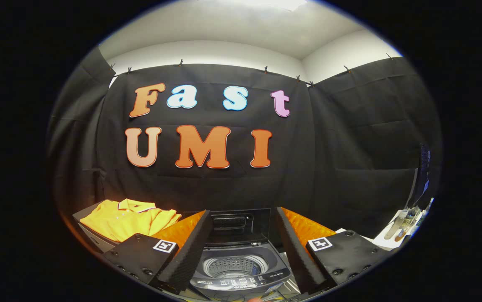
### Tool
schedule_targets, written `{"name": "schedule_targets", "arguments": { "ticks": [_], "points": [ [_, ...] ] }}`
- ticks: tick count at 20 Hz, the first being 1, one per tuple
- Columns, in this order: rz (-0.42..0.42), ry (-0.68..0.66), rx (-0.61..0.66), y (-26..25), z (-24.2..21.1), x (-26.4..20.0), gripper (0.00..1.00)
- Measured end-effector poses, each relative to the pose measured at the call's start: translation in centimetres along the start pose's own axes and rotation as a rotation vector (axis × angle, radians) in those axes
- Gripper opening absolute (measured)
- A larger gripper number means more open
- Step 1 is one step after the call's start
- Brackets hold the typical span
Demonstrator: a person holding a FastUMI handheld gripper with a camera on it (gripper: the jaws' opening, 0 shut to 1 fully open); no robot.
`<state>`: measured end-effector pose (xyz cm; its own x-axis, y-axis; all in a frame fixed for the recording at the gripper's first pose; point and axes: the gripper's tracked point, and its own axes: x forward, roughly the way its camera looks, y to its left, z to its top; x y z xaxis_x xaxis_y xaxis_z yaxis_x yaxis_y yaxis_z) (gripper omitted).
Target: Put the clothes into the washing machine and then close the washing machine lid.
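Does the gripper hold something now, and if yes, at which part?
Nothing is held. The gripper is open, its fingers apart over the washer; the shirt lies beside it.

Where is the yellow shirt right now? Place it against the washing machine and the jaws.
In the gripper view the yellow shirt lies folded on a box, left of the open washing machine and beyond the open jaws' left finger.

An orange surface (308,228) carries a small top-loading washing machine (241,268), its lid (232,224) standing open at the back. To the left a grey box (94,237) holds a folded yellow polo shirt (127,220). The gripper (241,251), fingers spread wide and holding nothing, frames the machine.
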<state>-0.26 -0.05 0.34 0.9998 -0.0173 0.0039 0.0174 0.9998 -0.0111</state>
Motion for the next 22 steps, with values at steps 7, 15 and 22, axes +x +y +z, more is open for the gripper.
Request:
{"name": "schedule_targets", "arguments": {
  "ticks": [7,15,22],
  "points": [
    [0.023,0.0,-0.026,0.9,-0.5,-0.5,0.98],
    [0.114,0.02,0.008,5.0,0.8,0.8,0.98],
    [0.367,0.136,0.103,15.3,3.0,4.4,0.99]
  ]
}}
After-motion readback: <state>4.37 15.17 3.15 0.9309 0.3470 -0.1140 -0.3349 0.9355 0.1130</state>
